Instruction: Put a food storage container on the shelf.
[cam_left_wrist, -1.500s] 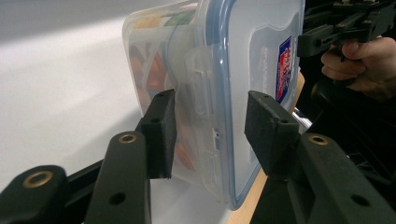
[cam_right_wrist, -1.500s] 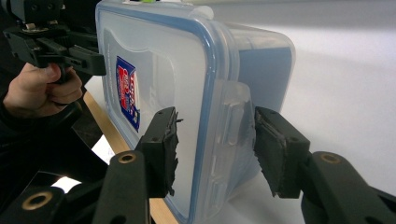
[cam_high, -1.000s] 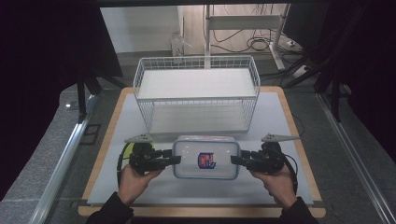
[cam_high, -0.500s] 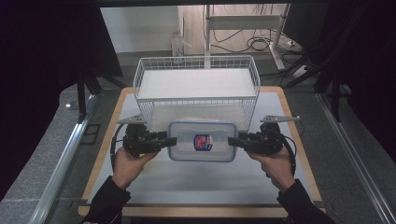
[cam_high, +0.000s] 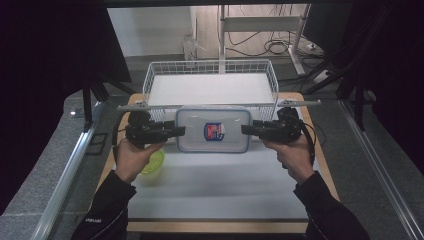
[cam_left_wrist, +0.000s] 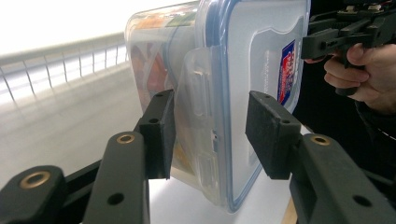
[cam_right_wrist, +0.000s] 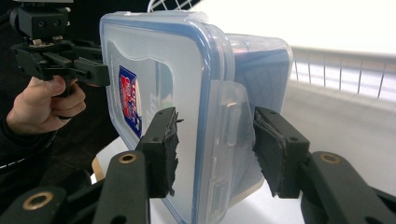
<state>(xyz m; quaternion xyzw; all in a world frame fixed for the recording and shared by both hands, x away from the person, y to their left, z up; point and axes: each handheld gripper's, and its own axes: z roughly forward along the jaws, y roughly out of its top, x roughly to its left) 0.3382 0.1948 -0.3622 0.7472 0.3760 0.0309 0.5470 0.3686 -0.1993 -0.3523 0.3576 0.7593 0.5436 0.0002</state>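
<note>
The plastic box (cam_high: 213, 131) is held clear of the desk (cam_high: 220, 195), level, with its lid (cam_left_wrist: 261, 60) facing up. It sits between the two grippers, above the middle of the desk and just in front of the wire basket (cam_high: 210, 82), which stands at the far edge.

The left gripper (cam_high: 176, 131) grips the left short end of the box. In the left gripper view its jaws stand partly closed, one pad under the body of the box and one over the lid, with the side latch (cam_left_wrist: 198, 91) between them. The box is held there.

The right gripper (cam_high: 247, 129) grips the right short end in the same way. In the right gripper view its jaws are partly closed across the lid edge and the body, with the other latch (cam_right_wrist: 229, 116) between the pads.

The lid is clear with a blue seal around its rim and a red and blue label (cam_high: 214, 131) at its centre. Coloured contents show through the wall of the box in the left gripper view; what they are cannot be told.

A yellow-green bowl (cam_high: 154, 161) rests on the desk near the left edge, below the left hand (cam_high: 131, 157) and partly hidden by it. The right hand (cam_high: 295, 155) holds its gripper near the right edge.
</note>
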